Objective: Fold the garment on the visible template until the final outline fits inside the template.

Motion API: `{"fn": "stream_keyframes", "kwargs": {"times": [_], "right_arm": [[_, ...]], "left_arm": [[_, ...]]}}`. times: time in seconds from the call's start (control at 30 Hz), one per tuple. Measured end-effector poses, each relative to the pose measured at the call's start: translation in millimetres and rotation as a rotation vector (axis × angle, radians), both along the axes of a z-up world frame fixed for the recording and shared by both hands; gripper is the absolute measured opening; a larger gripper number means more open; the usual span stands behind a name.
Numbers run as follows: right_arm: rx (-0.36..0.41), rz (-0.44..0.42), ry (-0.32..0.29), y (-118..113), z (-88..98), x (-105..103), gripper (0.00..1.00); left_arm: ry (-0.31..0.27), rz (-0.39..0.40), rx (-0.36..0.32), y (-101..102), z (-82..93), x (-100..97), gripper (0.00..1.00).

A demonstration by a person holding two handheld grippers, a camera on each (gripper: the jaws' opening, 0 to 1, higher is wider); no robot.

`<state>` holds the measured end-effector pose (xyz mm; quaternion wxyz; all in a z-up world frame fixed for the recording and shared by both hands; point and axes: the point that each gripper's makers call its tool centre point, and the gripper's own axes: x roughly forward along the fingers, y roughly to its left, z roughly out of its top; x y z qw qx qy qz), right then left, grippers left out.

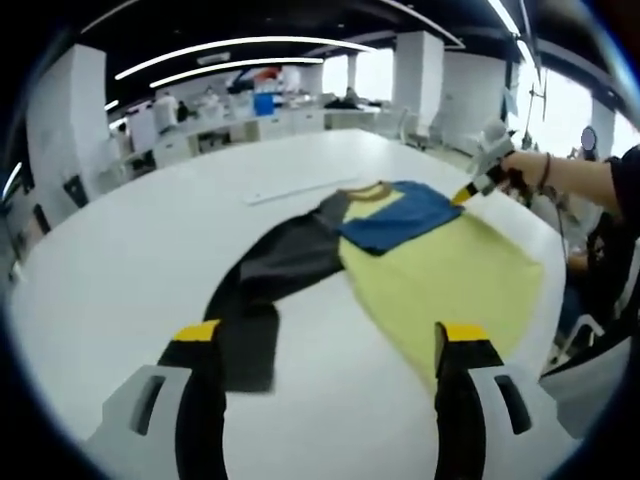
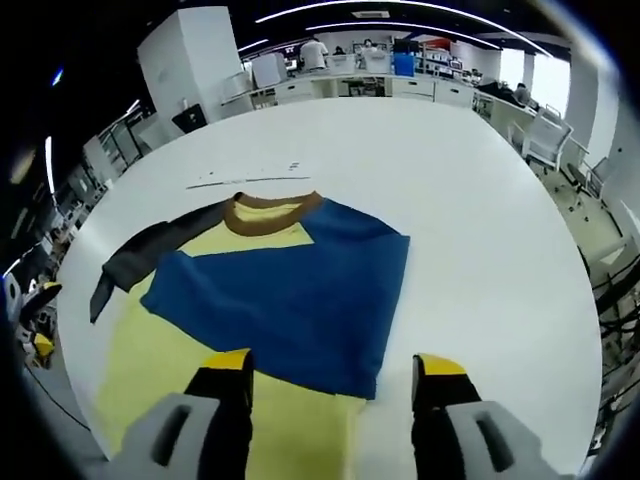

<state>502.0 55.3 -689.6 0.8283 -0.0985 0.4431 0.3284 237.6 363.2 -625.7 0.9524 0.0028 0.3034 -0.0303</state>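
Observation:
A long-sleeved shirt lies flat on the white table (image 1: 120, 270). It has a yellow body (image 1: 450, 275), a brown collar (image 1: 368, 189) and a dark grey sleeve (image 1: 262, 285) stretched out to the side. The blue sleeve (image 2: 290, 295) is folded across the chest. My left gripper (image 1: 330, 335) hovers open above the table near the hem and the dark cuff. In the right gripper view, my right gripper (image 2: 336, 365) is open just above the blue sleeve's edge. The right gripper (image 1: 478, 180) also shows beside the blue fold, held by a hand.
A thin pale strip (image 1: 300, 188) lies on the table beyond the collar. The round table's rim (image 2: 585, 300) curves close by. A person's arm (image 1: 580, 175) reaches in at the table's edge. Desks, chairs and white pillars (image 2: 190, 60) stand in the background.

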Motion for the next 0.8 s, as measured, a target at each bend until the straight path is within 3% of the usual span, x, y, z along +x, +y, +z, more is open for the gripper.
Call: {"fn": "stream_keyframes", "kwargs": {"times": [0.13,0.33,0.53,0.8], "right_arm": [[0.017,0.033,-0.018,3,11.2,-7,0.84],[0.025,0.085,-0.067,2,29.6,-17,0.94],[0.055,0.122,-0.108,3,47.8,-29,0.99],[0.110,0.178,-0.108,9,63.9,-45,0.99]], "left_arm": [[-0.007,0.014,0.006,11,0.2,-0.8,0.80],[0.002,0.059,0.022,33,-5.9,-5.6,0.78],[0.024,0.098,0.030,53,-17.6,-10.1,0.75],[0.051,0.170,0.022,80,-37.9,-15.9,0.65]]}}
